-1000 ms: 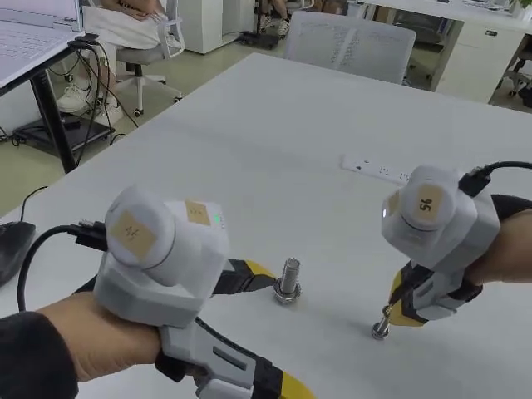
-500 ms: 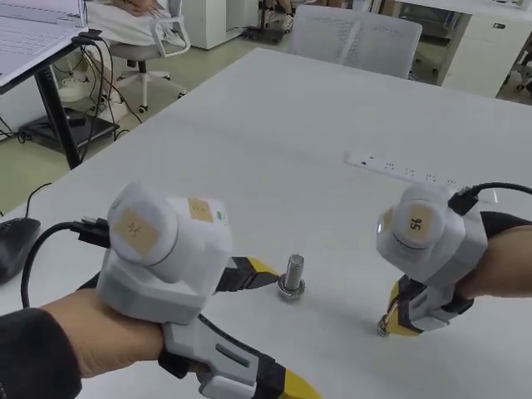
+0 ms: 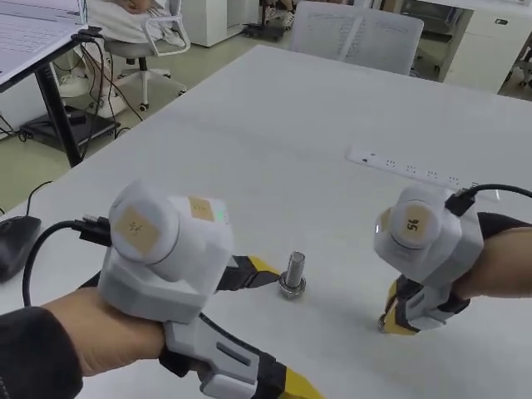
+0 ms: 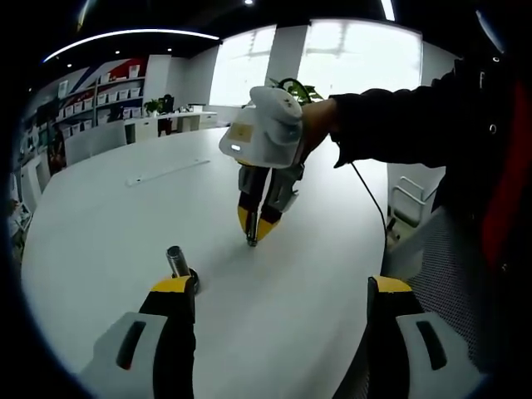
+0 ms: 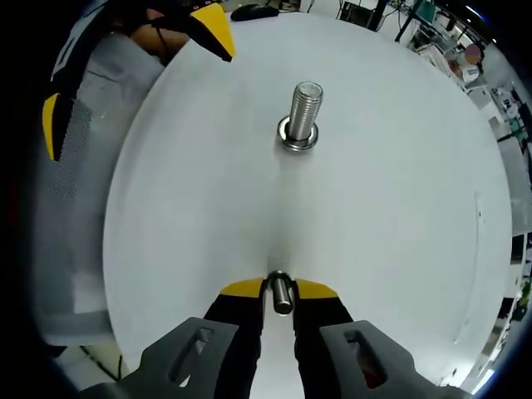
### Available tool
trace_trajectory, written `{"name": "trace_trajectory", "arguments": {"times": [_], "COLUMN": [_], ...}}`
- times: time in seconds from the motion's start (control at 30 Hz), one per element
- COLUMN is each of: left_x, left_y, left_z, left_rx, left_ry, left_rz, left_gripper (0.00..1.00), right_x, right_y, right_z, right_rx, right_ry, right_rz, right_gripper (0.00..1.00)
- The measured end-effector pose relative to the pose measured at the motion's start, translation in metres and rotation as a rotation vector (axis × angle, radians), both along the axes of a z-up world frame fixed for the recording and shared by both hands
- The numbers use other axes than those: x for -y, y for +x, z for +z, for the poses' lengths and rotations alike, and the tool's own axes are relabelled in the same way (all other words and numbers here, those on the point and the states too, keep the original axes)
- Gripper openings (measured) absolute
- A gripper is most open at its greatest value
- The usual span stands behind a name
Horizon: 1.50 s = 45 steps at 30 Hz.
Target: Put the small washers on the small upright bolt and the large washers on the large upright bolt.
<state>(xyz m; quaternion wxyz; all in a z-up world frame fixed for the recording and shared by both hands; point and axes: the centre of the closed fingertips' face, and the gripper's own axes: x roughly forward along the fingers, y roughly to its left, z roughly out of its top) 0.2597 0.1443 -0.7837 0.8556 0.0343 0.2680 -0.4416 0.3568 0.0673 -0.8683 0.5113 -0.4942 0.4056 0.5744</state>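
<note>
The large upright bolt (image 3: 291, 273) (image 4: 177, 261) (image 5: 303, 110) stands on the white table (image 3: 274, 141) with washers around its base (image 5: 298, 138). My left gripper (image 3: 276, 326) (image 4: 279, 287) is open, and its far fingertip (image 3: 259, 268) lies just left of that bolt. The small upright bolt (image 5: 282, 298) (image 4: 251, 238) stands to the right. My right gripper (image 3: 388, 321) (image 5: 280, 288) (image 4: 256, 226) points down onto it, jaws shut around its top. In the head view the gripper hides most of the small bolt.
A white power strip (image 3: 401, 167) lies farther back on the table. An office chair (image 3: 357, 33) stands at the far edge. To the left are a desk with cables (image 3: 50, 91) and a mouse (image 3: 12, 243). The near table edge is close behind the left gripper.
The right gripper has come lower over the small bolt, which showed below its tips a second ago and is now mostly covered. The left gripper has stayed put.
</note>
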Motion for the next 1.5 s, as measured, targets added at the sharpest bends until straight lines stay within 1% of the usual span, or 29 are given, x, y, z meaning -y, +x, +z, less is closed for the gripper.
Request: {"name": "trace_trajectory", "arguments": {"times": [0.17,0.37,0.6,0.77,0.97,1.0,1.07,1.13,1.23,1.3,1.33,1.37,1.4,1.43,1.5], "left_x": [0.0,0.0,0.001,0.002,0.003,0.003,0.003,0.004,0.004,0.004,0.004,0.004,0.004,0.004,0.004], "left_y": [0.0,0.0,0.0,-0.001,-0.002,-0.002,-0.002,-0.002,-0.002,-0.002,-0.002,-0.002,-0.002,-0.002,-0.002], "left_z": [0.0,-0.001,-0.003,-0.003,-0.004,-0.004,-0.004,-0.004,-0.004,-0.004,-0.004,-0.004,-0.004,-0.004,-0.003], "left_rx": [-0.001,-0.003,-0.007,-0.009,-0.011,-0.011,-0.011,-0.01,-0.01,-0.009,-0.009,-0.009,-0.007,-0.007,-0.007], "left_ry": [0.0,0.002,0.005,0.005,0.005,0.006,0.007,0.005,0.006,0.006,0.007,0.007,0.007,0.007,0.006], "left_rz": [-0.001,-0.002,-0.006,-0.01,-0.014,-0.015,-0.015,-0.017,-0.018,-0.018,-0.017,-0.017,-0.016,-0.016,-0.017], "left_gripper": [0.85,0.85,0.85,0.85,0.85,0.85,0.85,0.85,0.85,0.86,0.86,0.86,0.86,0.86,0.86], "right_x": [-0.001,0.002,0.004,0.006,0.006,0.006,0.007,0.007,0.007,0.004,0.005,0.004,0.001,0.002,0.004], "right_y": [0.0,0.0,0.0,-0.002,-0.006,-0.008,-0.01,-0.011,-0.015,-0.016,-0.017,-0.016,-0.015,-0.018,-0.019], "right_z": [0.001,0.002,0.002,0.003,0.004,0.004,0.004,0.004,0.004,0.005,0.006,0.007,0.008,0.009,0.01], "right_rx": [0.0,0.001,-0.007,-0.021,-0.038,-0.049,-0.054,-0.053,-0.068,-0.067,-0.069,-0.066,-0.058,-0.07,-0.066], "right_ry": [0.004,0.013,0.045,0.069,0.112,0.124,0.133,0.141,0.167,0.201,0.206,0.221,0.25,0.248,0.255], "right_rz": [-0.003,-0.017,-0.05,-0.075,-0.109,-0.117,-0.126,-0.128,-0.15,-0.167,-0.173,-0.185,-0.199,-0.197,-0.209], "right_gripper": [0.15,0.2,0.33,0.45,0.64,0.7,0.77,0.79,0.86,0.92,0.94,0.98,1.0,1.0,1.0]}}
